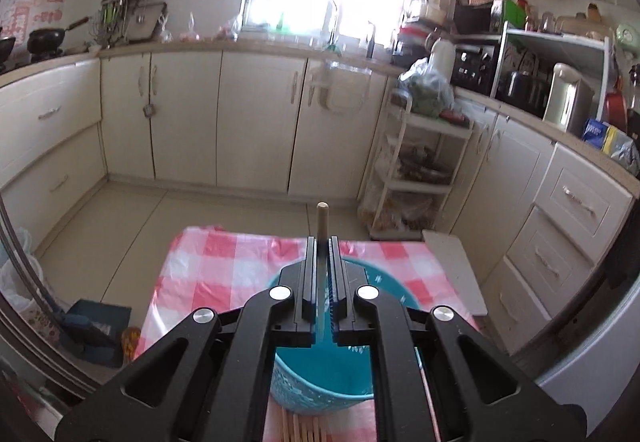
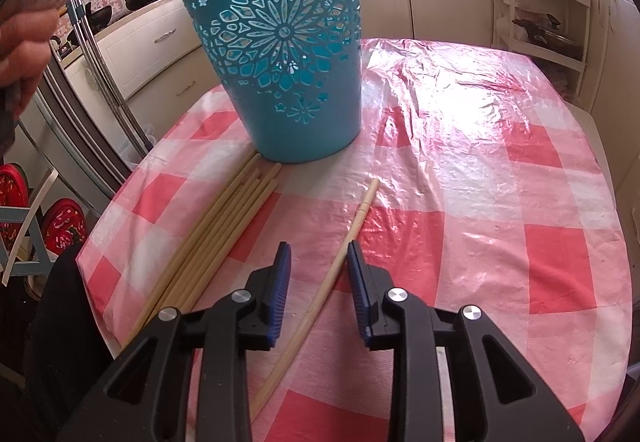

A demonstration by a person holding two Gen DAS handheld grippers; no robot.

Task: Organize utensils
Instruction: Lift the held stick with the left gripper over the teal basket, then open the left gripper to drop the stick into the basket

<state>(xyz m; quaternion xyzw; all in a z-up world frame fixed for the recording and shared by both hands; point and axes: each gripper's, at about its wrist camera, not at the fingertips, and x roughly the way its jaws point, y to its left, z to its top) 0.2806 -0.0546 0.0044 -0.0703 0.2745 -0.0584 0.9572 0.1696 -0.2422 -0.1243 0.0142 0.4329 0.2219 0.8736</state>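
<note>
Chopstick (image 1: 322, 226) clamped upright between the narrow fingers of the left gripper (image 1: 322, 242), above the open mouth of the teal basket (image 1: 320, 378). Right gripper (image 2: 318, 254), jaws wide, hovers low over a single chopstick (image 2: 320, 298) lying on the checked tablecloth (image 2: 500, 210). Bundle of chopsticks (image 2: 216, 238) lies to its left, far ends touching the basket's base.
</note>
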